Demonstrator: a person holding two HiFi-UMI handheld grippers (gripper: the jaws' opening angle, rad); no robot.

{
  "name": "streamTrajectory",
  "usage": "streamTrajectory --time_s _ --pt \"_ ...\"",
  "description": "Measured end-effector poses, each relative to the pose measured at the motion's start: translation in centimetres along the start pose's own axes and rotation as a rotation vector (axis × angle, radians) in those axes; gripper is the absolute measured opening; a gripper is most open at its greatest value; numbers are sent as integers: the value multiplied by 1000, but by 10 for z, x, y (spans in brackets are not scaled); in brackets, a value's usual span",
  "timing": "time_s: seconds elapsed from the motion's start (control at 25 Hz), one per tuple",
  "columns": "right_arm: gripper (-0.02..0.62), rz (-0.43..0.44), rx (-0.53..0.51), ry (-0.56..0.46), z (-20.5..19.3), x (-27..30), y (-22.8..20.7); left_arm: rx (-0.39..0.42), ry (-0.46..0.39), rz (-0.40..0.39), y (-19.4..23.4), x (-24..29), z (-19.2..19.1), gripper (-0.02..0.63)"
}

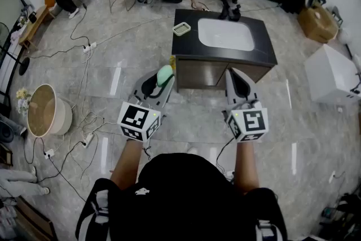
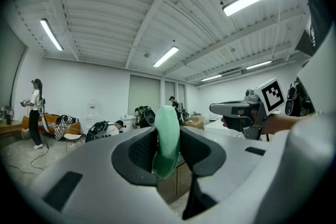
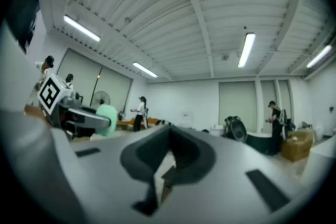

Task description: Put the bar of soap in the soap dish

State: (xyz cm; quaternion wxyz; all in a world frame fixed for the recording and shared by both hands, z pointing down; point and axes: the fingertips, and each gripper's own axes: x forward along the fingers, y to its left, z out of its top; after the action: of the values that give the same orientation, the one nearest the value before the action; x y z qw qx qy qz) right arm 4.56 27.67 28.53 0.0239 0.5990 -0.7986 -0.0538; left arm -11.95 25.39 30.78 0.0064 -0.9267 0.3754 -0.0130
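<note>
Soap bar (image 1: 164,74) clenched in left gripper (image 2: 168,139); right gripper (image 3: 169,160) closed, empty. Advance toward soap dish (image 1: 181,29), upper centre; release low.

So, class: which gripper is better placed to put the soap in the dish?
Left. The left gripper is shut on the soap, and the dish sits on the counter's left corner, on that side. The right gripper holds nothing.

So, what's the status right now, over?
Left gripper clamped on soap. Right gripper shut, empty. Soap dish on counter corner. Nothing in between.
</note>
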Motion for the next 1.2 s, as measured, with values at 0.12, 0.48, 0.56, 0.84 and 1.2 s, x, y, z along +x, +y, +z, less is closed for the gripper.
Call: streamTrajectory --time_s 0.12,0.48,0.56,0.84,1.2 --pt "34 -3 -11 3 -2 -4 -1 26 0 17 -4 0 0 137" --pt "35 -8 19 -4 -8 -17 -12 22 9 15 -20 5 -5 137" --pt "35 -2 23 -2 -9 -20 -17 20 15 20 -25 9 -7 137" --pt "35 26 31 31 -33 -29 -38 24 45 113 -34 19 -22 137" --pt "35 53 38 54 -51 -21 -53 23 82 128 -36 36 -31 137"
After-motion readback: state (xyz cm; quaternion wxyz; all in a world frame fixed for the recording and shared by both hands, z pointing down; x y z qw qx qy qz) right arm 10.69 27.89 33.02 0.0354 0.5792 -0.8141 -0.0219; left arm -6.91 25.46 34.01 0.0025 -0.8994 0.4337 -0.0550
